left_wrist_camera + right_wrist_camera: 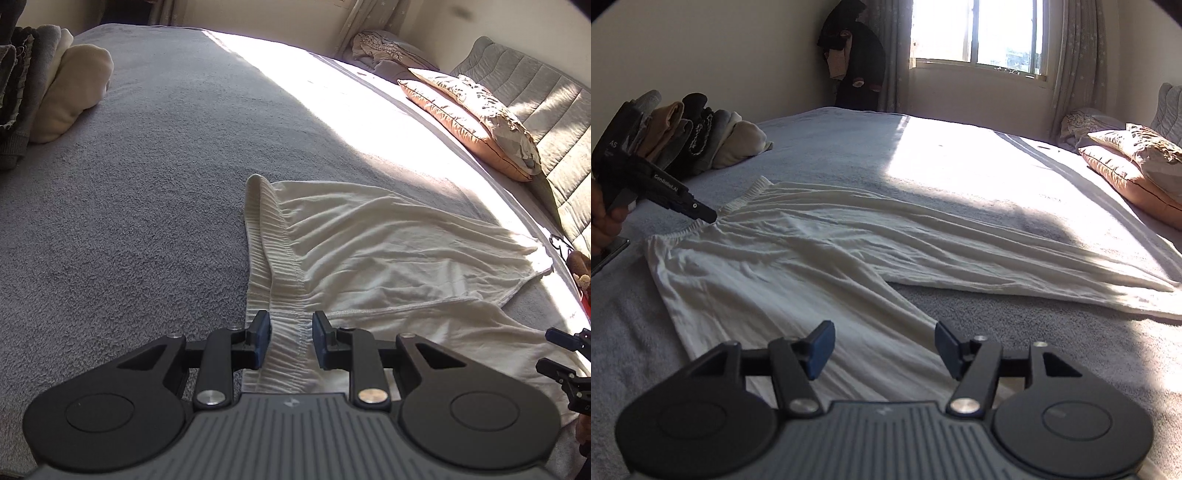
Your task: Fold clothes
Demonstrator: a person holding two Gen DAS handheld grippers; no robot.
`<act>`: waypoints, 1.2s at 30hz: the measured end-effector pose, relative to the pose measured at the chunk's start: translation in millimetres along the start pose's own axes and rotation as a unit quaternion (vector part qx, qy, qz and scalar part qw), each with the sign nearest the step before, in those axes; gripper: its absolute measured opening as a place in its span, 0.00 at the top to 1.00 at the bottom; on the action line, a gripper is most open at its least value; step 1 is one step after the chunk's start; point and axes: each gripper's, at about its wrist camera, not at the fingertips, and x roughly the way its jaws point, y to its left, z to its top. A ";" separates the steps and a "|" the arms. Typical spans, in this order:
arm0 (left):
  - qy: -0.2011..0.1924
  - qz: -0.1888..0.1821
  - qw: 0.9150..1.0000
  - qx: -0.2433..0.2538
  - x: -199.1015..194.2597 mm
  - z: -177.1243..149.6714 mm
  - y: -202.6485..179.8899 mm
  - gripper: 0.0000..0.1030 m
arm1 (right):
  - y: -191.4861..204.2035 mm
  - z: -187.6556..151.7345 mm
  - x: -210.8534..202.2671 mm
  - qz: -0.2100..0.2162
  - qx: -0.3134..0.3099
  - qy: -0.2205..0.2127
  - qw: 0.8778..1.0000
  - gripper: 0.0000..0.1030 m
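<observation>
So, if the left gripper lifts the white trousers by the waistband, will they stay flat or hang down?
Probably hang: the white trousers lie wrinkled and limp on the bed. The gathered waistband looks thicker, so likely easier to grip. The thin cloth seems light.

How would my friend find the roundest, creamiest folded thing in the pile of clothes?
Start at the big grey bed and go to the row of folded clothes along its left side. The cream bundle sits at the end nearest the window. Its neighbours are grey, black and tan, and it alone is pale, plump and rounded.
</observation>
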 end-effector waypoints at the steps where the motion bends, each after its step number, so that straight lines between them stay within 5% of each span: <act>1: 0.001 -0.006 1.000 -0.003 0.8 -0.5 1.4 0.75 | -2.0 1.6 0.0 0.005 0.008 -0.002 1.000 0.40; 18: 0.002 -0.033 0.999 -0.001 -3.9 -4.3 -3.9 0.77 | 0.6 2.2 -1.6 0.001 -0.013 -0.009 1.000 0.38; 23: 0.006 -0.052 0.998 -0.040 -10.6 -5.1 8.0 0.62 | 3.4 2.2 -1.6 0.003 -0.019 -0.010 1.000 0.36; 26: 0.006 -0.027 0.999 -0.033 -14.5 -6.2 9.4 0.61 | 3.6 2.0 -1.3 0.004 -0.021 -0.010 1.000 0.36; 29: 0.005 -0.044 0.998 -0.042 -12.7 -6.8 10.8 0.61 | 3.6 2.0 -0.6 0.004 -0.020 -0.009 1.000 0.35; 32: 0.004 -0.043 0.999 -0.026 -9.1 -6.6 3.7 0.63 | 6.1 1.3 1.3 0.006 -0.023 -0.007 1.000 0.35; 36: 0.003 -0.037 0.999 -0.006 -7.3 -6.2 -0.5 0.84 | 7.7 0.1 2.2 0.005 -0.026 -0.006 1.000 0.35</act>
